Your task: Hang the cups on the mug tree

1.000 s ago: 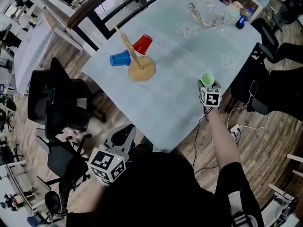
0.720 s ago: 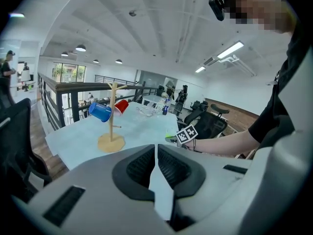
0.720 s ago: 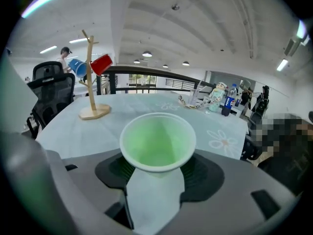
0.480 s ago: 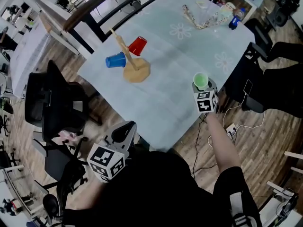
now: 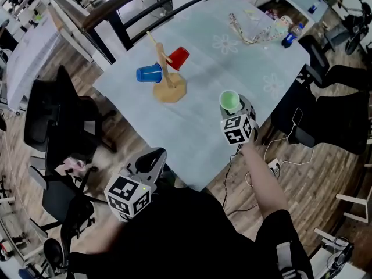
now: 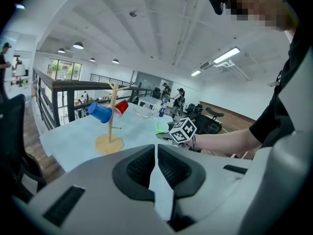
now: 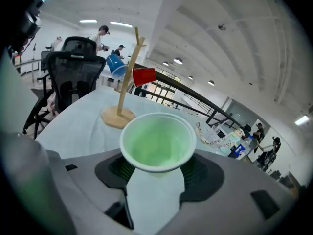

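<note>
1. The right gripper [image 7: 157, 174] is clamped on a green cup [image 7: 156, 143], with one pad on each side of the cup's lower body, just under the rim.
2. The cup's long axis runs pretty much along the jaws. Its open mouth faces back toward the gripper body and upward, and its base points out toward the jaw tips. It's up off the table [image 5: 192, 132].
3. The mug tree [image 7: 124, 82] stands upright out past the right jaw tips, a bit to their left and well apart from the green cup.
4. Two cups hang on its pegs, lying sideways. The blue cup [image 7: 116, 64] is left of the post and the red cup [image 7: 144, 76] is right of it.
5. The left gripper [image 6: 155, 168] has its jaws squeezed together with nothing between them. The tree is far ahead of its tips and off to their left.
</note>
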Motion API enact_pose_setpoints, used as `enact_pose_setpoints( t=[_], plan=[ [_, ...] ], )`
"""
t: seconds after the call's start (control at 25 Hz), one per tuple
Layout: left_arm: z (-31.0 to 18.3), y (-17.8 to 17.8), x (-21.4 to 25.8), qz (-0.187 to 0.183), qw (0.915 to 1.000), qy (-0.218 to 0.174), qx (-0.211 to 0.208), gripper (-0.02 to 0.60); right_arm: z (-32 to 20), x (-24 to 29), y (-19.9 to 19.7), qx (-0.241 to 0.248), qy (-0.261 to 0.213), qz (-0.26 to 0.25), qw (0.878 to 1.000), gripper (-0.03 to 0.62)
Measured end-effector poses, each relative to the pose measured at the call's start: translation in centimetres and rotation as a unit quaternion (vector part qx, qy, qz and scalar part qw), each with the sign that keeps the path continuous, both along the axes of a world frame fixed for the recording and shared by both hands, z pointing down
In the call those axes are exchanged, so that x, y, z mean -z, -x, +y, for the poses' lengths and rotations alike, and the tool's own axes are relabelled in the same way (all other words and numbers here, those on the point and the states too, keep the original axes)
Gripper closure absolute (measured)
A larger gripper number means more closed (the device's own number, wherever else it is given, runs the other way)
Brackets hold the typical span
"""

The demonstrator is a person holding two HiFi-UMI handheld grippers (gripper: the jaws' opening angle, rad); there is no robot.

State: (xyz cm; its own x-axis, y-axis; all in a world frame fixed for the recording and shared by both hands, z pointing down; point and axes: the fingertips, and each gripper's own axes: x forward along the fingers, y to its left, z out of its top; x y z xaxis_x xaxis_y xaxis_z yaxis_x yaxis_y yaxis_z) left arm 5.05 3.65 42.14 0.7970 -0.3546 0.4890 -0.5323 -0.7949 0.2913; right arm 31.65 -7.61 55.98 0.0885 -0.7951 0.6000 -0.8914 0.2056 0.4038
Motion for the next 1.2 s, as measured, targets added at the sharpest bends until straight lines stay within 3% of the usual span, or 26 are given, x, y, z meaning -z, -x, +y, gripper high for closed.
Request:
enact_pose_setpoints(
  t=[0.24, 0.48, 0.68, 0.84, 1.2],
  plan=[
    [-1.7, 2.4, -0.7, 0.040, 0.9988, 0.024, 0.010, 0.552, -3.0, 1.8, 4.8, 0.046, 0.020, 0.086, 0.995, 0.304],
    [-3.3, 4.6, -2.5, 0.079, 0.9948, 0.062, 0.015, 0.552, -4.8, 1.3, 7.5, 0.054, 0.077, 0.189, 0.977, 0.304],
    [-5.3, 6.3, -2.9, 0.113, 0.9900, 0.084, 0.014, 0.552, -7.3, 0.6, 10.3, 0.062, 0.109, 0.235, 0.964, 0.304],
    [-6.2, 7.8, -2.9, 0.119, 0.9894, 0.082, 0.012, 0.552, -9.3, -0.6, 11.9, 0.074, 0.132, 0.255, 0.955, 0.304],
    [-7.4, 11.2, -3.8, 0.109, 0.9896, 0.089, 0.032, 0.552, -11.9, -1.8, 15.4, 0.105, 0.156, 0.337, 0.922, 0.304]
  ],
)
